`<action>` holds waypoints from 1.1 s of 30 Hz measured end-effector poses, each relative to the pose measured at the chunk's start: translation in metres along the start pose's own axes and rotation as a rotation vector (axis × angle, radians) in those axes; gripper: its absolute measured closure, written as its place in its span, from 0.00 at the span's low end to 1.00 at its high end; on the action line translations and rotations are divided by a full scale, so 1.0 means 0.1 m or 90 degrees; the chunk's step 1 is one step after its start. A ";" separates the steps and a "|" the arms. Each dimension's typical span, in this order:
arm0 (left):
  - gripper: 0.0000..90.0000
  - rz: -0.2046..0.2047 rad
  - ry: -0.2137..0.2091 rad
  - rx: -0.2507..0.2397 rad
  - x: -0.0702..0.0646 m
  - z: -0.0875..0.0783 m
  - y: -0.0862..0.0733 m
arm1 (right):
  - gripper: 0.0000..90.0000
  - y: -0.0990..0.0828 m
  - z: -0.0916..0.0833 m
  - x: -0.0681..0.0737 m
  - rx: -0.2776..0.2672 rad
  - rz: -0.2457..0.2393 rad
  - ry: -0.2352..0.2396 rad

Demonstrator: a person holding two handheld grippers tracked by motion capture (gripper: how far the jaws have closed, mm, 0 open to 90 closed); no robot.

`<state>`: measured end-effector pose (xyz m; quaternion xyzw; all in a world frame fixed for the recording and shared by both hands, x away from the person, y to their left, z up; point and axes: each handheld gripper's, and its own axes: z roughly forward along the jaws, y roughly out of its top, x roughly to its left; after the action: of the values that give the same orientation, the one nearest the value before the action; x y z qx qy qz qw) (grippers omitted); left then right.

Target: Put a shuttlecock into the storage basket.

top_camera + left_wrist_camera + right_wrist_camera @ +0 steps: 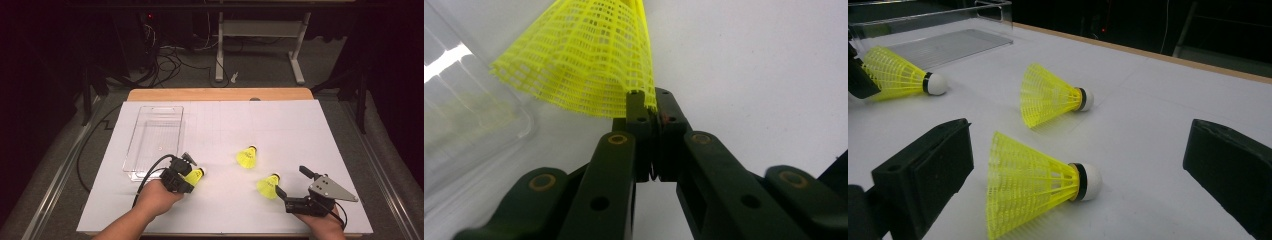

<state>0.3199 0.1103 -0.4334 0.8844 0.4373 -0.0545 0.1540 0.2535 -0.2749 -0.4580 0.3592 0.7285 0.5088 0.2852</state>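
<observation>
My left gripper (pixel 647 107) pinches one shuttlecock's (pixel 579 65) skirt rim beside the clear tray (pixel 152 140). My right gripper (pixel 1078 165) gapes around another shuttlecock (pixel 1035 184); a third (pixel 1050 95) lies beyond, unobstructed.

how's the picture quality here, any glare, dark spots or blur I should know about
High view: the white table is evenly lit, the room behind nearly black, and the clear tray shows faint reflections. Left gripper view: the yellow shuttlecock pinched in the left gripper is sharp, while the tray's wall is hazy with a bright glare streak. Right gripper view: the nearest shuttlecock is crisp, the background dark.
</observation>
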 end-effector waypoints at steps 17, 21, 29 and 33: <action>0.99 0.007 -0.040 -0.009 0.05 -0.05 -0.02 | 0.01 0.00 0.00 0.00 0.001 0.001 0.000; 0.99 0.016 -0.050 -0.009 0.04 -0.06 -0.03 | 0.01 0.00 0.00 0.00 0.000 0.000 0.000; 0.99 0.026 -0.051 -0.008 0.02 -0.11 -0.02 | 0.01 0.00 0.00 0.00 0.001 0.001 0.000; 0.99 0.033 -0.052 -0.005 -0.01 -0.15 -0.01 | 0.01 0.00 0.00 0.00 0.001 0.000 0.000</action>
<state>0.3181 0.1147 -0.4193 0.8918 0.4078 -0.0852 0.1764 0.2533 -0.2749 -0.4582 0.3598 0.7289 0.5080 0.2850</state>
